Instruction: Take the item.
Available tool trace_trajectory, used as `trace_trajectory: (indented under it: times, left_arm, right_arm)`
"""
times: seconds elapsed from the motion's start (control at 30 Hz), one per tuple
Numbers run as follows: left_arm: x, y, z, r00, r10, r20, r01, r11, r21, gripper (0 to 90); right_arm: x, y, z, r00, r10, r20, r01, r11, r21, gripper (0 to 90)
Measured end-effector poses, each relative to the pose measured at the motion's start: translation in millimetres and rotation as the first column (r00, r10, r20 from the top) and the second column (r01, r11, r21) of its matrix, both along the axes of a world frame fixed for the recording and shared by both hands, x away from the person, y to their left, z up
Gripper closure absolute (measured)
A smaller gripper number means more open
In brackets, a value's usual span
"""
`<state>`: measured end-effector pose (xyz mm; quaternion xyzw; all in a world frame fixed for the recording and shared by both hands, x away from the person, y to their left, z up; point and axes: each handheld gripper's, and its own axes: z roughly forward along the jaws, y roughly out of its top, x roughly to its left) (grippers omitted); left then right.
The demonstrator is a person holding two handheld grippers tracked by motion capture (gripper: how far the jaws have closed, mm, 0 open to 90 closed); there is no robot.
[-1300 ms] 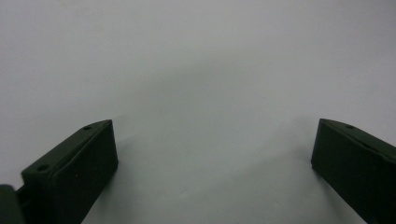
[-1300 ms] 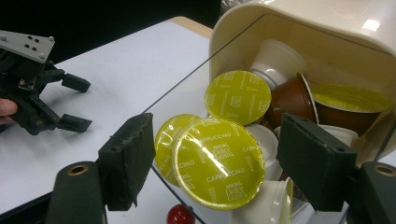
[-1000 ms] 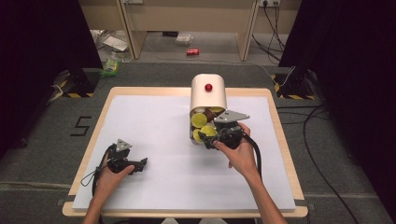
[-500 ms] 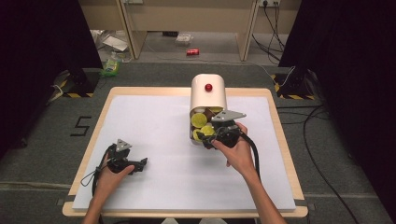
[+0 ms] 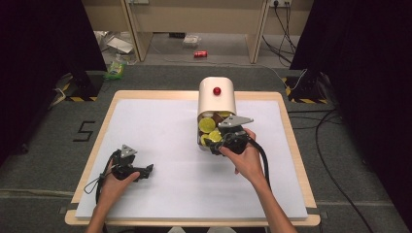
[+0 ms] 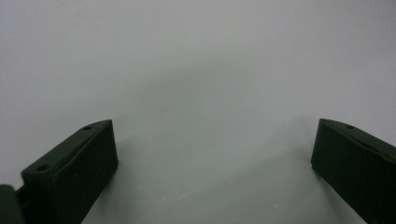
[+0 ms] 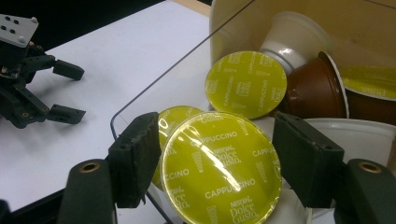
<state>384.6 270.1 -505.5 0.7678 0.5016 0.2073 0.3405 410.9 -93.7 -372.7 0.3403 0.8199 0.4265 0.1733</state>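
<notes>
A white rounded dispenser (image 5: 216,97) with a red knob stands at the back middle of the white table top, with coffee capsules spilling from its mouth. My right gripper (image 5: 214,141) reaches into that pile. In the right gripper view its jaws (image 7: 217,158) have just been closing and now press on both sides of a yellow-lidded cappuccino capsule (image 7: 219,172). More yellow-lidded capsules (image 7: 246,84), a brown one (image 7: 314,91) and a white one (image 7: 292,35) lie behind it. My left gripper (image 5: 147,169) rests on the table at the near left, open with nothing between its jaws (image 6: 212,158).
A clear plastic lip (image 7: 140,95) borders the front of the capsule pile. The white sheet (image 5: 160,131) covers a wooden board (image 5: 291,145). My left gripper (image 7: 42,93) lies farther off in the right gripper view. Cables, a can and bags lie on the floor beyond.
My right gripper has edged a little toward the dispenser's capsule pile. The left hand and its gripper have stayed still.
</notes>
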Motion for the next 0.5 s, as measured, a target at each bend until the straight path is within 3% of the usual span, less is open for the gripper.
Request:
trace_trajectory:
  times: [0.5]
  left_arm:
    - [0.0, 0.0, 0.0, 1.0, 0.0, 0.0, 0.0, 1.0, 0.0, 0.0]
  right_arm:
    - [-0.3, -2.1, 0.3, 0.9998, 0.012, -0.017, -0.012, 1.0, 0.005, 37.9]
